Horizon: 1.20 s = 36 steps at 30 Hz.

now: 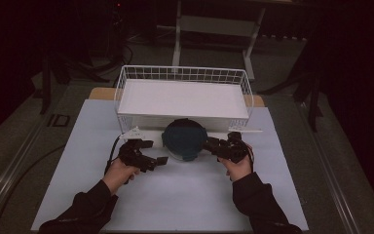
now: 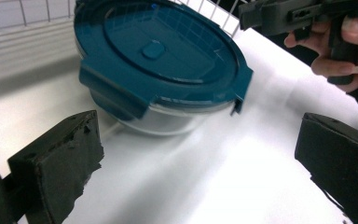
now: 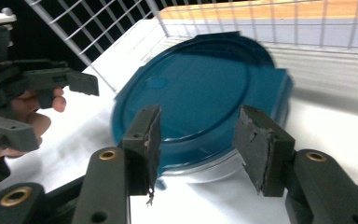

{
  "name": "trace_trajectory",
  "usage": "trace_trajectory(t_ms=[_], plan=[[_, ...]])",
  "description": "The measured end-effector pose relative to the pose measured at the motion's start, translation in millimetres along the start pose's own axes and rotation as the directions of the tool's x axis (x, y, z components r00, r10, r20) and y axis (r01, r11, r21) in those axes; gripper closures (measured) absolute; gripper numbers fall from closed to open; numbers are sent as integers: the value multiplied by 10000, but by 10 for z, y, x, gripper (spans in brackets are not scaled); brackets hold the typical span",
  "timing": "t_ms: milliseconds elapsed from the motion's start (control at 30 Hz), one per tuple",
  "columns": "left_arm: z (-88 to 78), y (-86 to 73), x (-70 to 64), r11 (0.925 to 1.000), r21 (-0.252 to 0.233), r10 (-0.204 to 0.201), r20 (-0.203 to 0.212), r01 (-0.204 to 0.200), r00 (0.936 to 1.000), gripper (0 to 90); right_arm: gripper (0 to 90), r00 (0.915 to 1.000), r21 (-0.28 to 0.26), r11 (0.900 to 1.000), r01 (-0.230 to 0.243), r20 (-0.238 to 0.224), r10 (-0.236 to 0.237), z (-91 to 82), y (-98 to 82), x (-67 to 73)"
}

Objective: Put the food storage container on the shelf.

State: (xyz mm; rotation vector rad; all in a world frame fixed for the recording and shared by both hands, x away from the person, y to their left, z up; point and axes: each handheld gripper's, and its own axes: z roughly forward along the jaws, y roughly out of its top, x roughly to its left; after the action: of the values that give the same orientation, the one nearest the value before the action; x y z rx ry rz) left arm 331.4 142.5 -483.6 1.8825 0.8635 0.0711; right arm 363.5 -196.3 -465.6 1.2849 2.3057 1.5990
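The lidded container [image 1: 184, 139] is being kept on the white table [image 1: 175, 195], just before the wire basket [image 1: 182, 92], probably staged for loading. The left gripper [image 1: 158, 161] is being held wide open, container ahead of its jaws, untouched. The right gripper [image 3: 198, 144] is being held half-open; the lid's edge is lying just beyond its pads [image 3: 147, 140], ungripped.

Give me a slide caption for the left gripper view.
Open left tongs face a clear round container with a teal clip lid beside a white wire basket.
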Motion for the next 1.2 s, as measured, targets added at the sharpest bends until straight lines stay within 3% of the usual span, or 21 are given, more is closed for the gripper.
trace_trajectory(t_ms=[233,400,467,633,867,1200], plan=[[-116,-68,-109,9999,108,75,135,-77,9999,7,544,9990,223,9994,255,-365,-247,-66,-94,175],[-162,-110,-194,9994,140,317,184,-320,9993,7,625,9984,501,9981,350,-454,-327,-49,-183,241],[-193,-152,-244,9987,150,478,182,-480,9987,7,741,9977,724,9959,541,-456,-509,-27,-246,276],[-234,-255,-294,9987,186,479,245,-483,9986,7,897,9962,1224,9896,750,-539,-689,31,-345,315],[-265,-374,-384,9961,391,792,141,-797,9968,7,899,9933,1686,9796,1091,-570,-1008,138,-417,320],[-277,-455,-416,9959,362,828,-3,-828,9966,7,899,9965,1833,9798,798,-390,-739,269,-405,244]])
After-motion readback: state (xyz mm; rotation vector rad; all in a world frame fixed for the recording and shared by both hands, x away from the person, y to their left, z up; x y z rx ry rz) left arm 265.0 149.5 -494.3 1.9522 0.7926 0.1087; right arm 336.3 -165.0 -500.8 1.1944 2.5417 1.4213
